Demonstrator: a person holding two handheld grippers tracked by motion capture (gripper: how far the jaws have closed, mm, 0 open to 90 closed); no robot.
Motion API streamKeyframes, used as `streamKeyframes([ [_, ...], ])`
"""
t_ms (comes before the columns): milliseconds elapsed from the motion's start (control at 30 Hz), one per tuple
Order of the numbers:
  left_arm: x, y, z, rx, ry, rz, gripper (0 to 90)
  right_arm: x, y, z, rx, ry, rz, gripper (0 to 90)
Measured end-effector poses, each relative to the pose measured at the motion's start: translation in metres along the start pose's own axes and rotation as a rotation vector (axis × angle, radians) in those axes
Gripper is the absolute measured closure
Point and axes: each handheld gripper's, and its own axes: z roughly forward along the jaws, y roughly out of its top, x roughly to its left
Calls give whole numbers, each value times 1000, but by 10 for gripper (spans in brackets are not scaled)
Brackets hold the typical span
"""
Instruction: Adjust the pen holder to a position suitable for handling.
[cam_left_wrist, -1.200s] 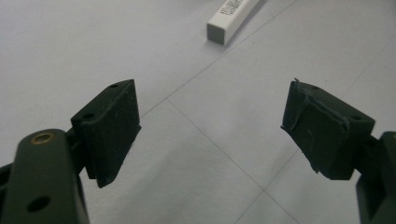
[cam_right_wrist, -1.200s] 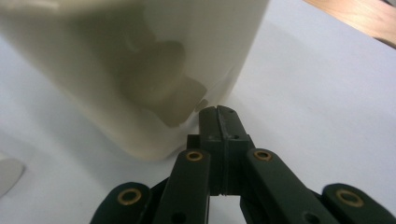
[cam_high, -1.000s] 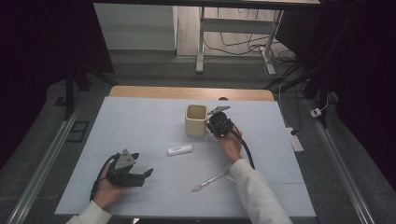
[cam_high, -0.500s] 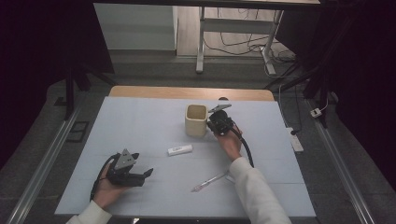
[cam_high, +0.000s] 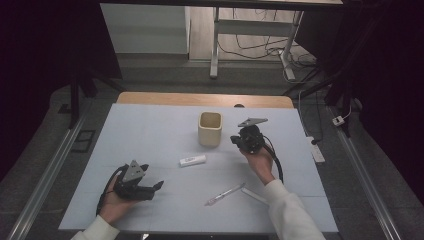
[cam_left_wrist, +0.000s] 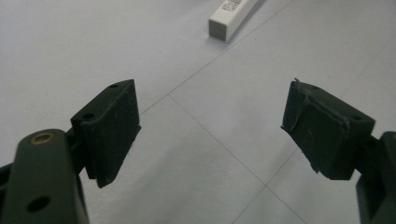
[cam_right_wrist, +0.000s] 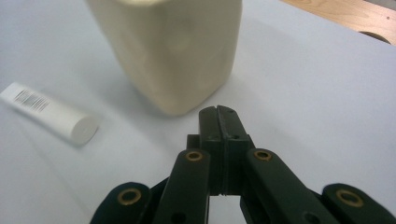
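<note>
The right hand-held gripper (cam_right_wrist: 219, 112), jaws pressed together and empty, sits just beside the cream cup (cam_right_wrist: 170, 46); the left hand-held gripper (cam_left_wrist: 210, 135) gapes wide.

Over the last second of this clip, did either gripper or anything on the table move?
Barely. The right gripper drew back slightly from the cream cup, toward the person; its jaws are shut on nothing. Nothing was taken hold of or let go. The left gripper stayed open near the table's front left, and the cup, the white tube and the pen lie where they were.
</note>
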Motion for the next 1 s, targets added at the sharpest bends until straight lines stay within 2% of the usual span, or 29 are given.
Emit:
streamKeyframes([
  [133,0,0,0,2,2,1,185,2,-11,-13,-8,9,-20,888],
  [267,1,-1,-1,3,0,2,185,1,-21,-26,-26,16,-29,743],
  [500,0,-4,-5,-8,3,15,187,-4,-43,-49,-61,45,-20,604],
  [600,0,-5,-5,-8,1,13,188,-5,-55,-61,-79,43,-35,575],
  [800,0,-7,-6,-5,0,16,189,-9,-80,-84,-118,52,-32,541],
  [1000,2,-7,-5,-8,0,10,191,-8,-100,-106,-164,28,-54,518],
])
